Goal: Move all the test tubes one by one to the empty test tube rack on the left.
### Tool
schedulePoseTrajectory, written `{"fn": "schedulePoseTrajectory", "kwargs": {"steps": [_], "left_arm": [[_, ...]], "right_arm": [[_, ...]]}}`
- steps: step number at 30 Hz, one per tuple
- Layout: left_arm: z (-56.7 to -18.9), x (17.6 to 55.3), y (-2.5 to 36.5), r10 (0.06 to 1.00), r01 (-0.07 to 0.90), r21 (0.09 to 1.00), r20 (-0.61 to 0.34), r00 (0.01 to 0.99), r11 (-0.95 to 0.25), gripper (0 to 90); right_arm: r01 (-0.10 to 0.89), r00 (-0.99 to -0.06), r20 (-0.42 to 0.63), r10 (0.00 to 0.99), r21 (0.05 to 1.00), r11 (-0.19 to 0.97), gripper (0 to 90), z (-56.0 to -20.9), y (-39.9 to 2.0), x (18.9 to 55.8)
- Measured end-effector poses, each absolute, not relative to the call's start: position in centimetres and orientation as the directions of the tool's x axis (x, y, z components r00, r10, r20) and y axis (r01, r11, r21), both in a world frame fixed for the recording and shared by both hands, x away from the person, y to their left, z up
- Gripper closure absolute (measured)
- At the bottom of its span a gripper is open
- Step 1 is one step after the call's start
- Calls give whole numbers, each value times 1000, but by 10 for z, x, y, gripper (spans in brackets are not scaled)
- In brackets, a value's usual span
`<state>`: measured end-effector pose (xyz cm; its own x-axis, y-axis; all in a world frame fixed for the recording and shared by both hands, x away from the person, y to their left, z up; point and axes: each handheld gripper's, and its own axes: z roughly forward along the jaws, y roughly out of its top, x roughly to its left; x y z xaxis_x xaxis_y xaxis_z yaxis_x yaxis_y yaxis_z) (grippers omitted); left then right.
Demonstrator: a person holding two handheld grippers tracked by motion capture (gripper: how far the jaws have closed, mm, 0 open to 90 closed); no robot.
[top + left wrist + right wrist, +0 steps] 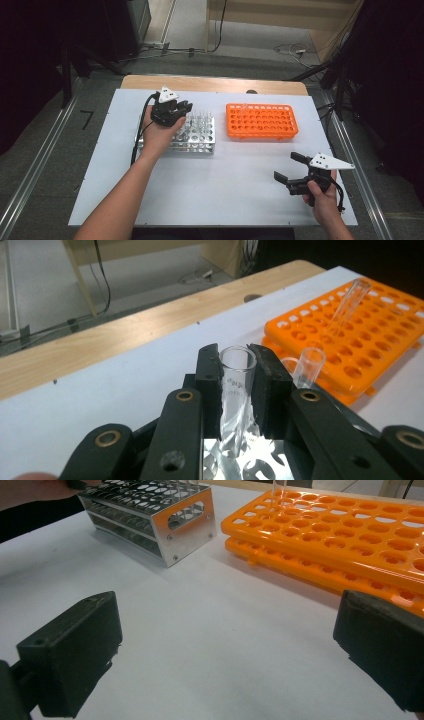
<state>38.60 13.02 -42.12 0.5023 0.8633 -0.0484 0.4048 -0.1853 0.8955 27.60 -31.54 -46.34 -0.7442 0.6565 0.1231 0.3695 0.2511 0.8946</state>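
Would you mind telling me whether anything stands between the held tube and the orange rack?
Nothing visible does: the left tool grips the tube over the metal rack; bare table separates it from the orange rack.

We are seeing a white rectangular table top (215, 190) lying on a pale wooden board (210, 83), while grey cables (292, 50) are trailing over the grey floor (250, 37) beyond it.

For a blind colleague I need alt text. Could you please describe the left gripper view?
The left gripper is shut on a clear glass tube standing upright in the metal rack. To the right, another tube stands close by and a tilted tube sits in the orange rack on the white table.
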Motion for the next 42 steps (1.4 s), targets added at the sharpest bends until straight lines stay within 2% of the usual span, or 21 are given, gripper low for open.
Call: {"fn": "schedulePoseTrajectory", "kwargs": {"steps": [5,7,10,14,23,34,39,42], "left_arm": [[-426,385,129,874,433,881,-50,484,-190,729],[-425,383,131,885,435,882,-50,463,-178,659],[-423,378,140,888,446,888,-111,446,-113,520],[-420,363,149,884,442,893,-137,447,-85,284],[-419,314,159,847,420,903,-146,511,-97,0],[-424,254,158,818,381,921,-164,551,-73,0],[-436,231,155,815,375,925,-170,554,-62,0],[-442,220,160,812,383,924,-210,544,-18,0]], "right_arm": [[367,-750,120,651,893,259,0,-464,-313,276],[372,-749,123,651,891,261,0,-465,-312,276],[373,-750,122,650,890,263,0,-465,-311,276],[372,-747,120,654,890,262,0,-465,-309,275],[379,-740,122,662,888,260,0,-460,-301,278],[388,-722,115,682,884,261,0,-446,-282,304],[396,-701,107,705,881,259,70,-440,-261,332],[414,-676,114,728,876,247,168,-441,-246,353]]}}
